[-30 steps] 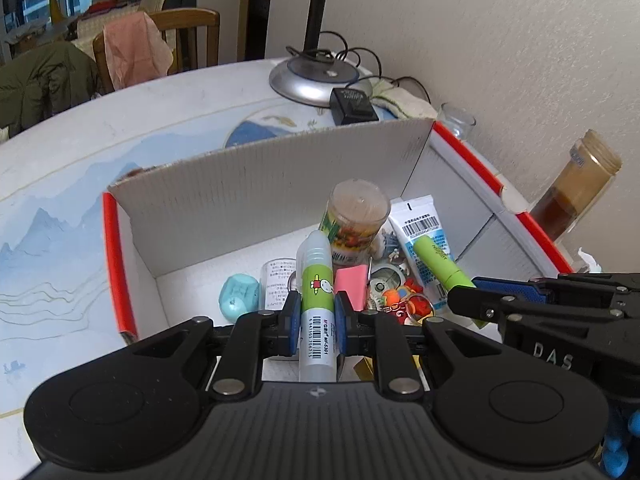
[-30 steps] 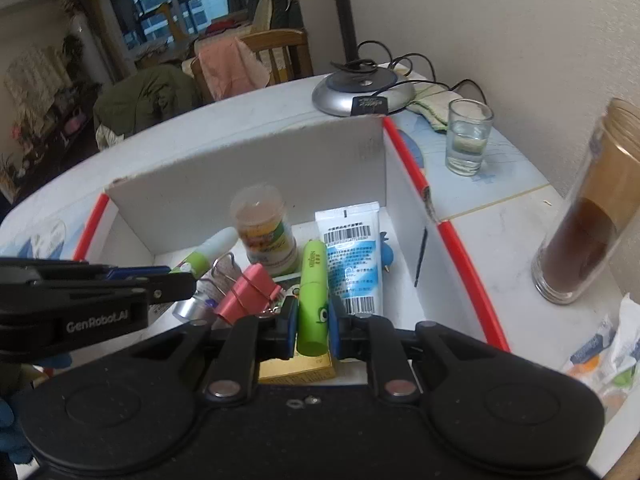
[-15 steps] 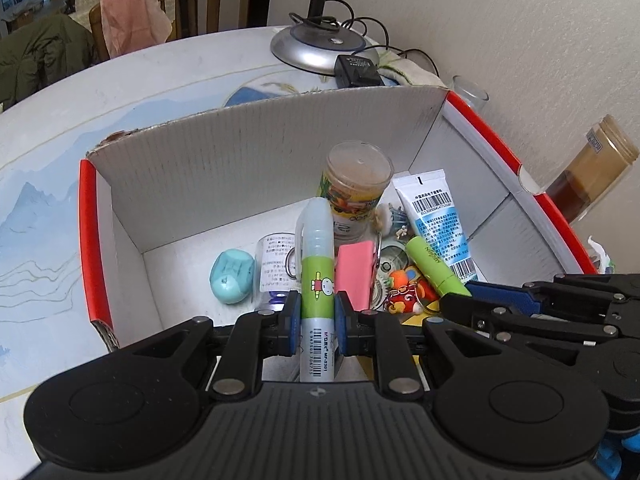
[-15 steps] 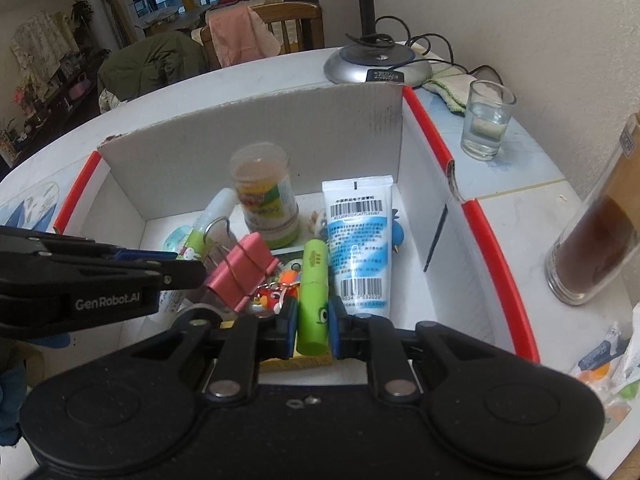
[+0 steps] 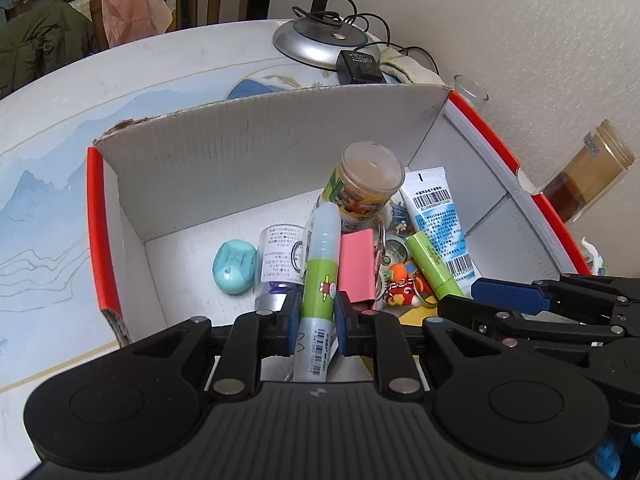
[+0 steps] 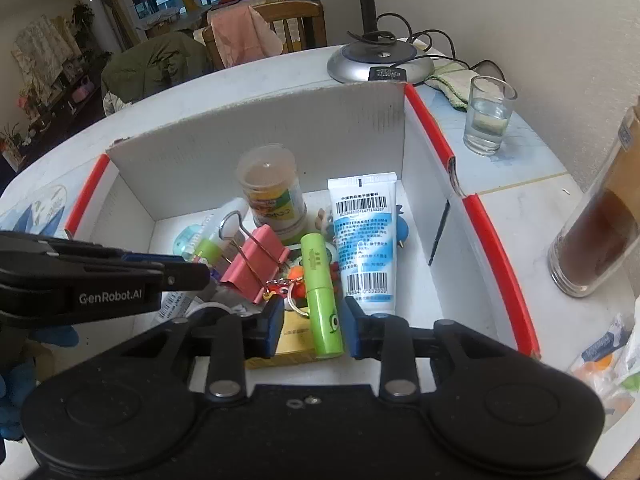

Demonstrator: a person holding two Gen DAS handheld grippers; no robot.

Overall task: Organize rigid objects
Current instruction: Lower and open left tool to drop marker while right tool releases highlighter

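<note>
So the right gripper (image 6: 310, 330) is opening its jaws around the green tube (image 6: 322, 298), which is down in the box with its near end resting on a little yellow carton (image 6: 294, 344); there's a clear gap on both sides, so the pads are off it. My worry is that perch: the tube is round and sits tilted on the carton edge, so it could roll off toward the white tube (image 6: 366, 240) or down into the keychain clutter if a finger clips it on the way out. The left gripper (image 5: 316, 316) is clamped tight on the glue stick (image 5: 318, 276), held over the near side of the box, cap end pointing at the jar (image 5: 366, 188). If that one gets dropped from where it is, I'd guess it lands on the pink clip (image 5: 356, 270) and bounces, maybe knocking the jar. The box (image 5: 260, 168), white cardboard with red edges, also holds a teal dice-looking thing (image 5: 234, 266), a small labelled bottle (image 5: 278, 256) and an orange keychain toy (image 5: 404, 280), all crowded to the right half. Left half of the floor looks bare, so there's room.
</note>
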